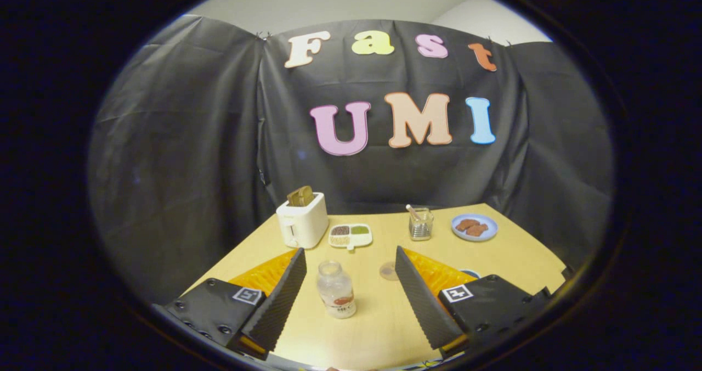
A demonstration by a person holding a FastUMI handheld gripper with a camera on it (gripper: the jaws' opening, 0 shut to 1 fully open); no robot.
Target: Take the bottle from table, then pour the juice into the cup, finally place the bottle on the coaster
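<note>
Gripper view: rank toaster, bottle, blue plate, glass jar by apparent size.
1. Toaster, clearly largest.
2. Bottle, though it stands nearest, between the open fingers of the hand-held gripper, so nearness inflates it.
3. Blue plate and glass jar: too close to rank; the plate looks wider, the jar taller.

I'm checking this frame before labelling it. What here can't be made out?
- Coaster: partly hidden behind the right one of the open fingers, gripper view.
- Cup: a bluish rim peeks past that finger; too little to confirm.
- Bottle, between the fingers: juice level and label too small to tell.
- Glass jar contents: too small.
</note>
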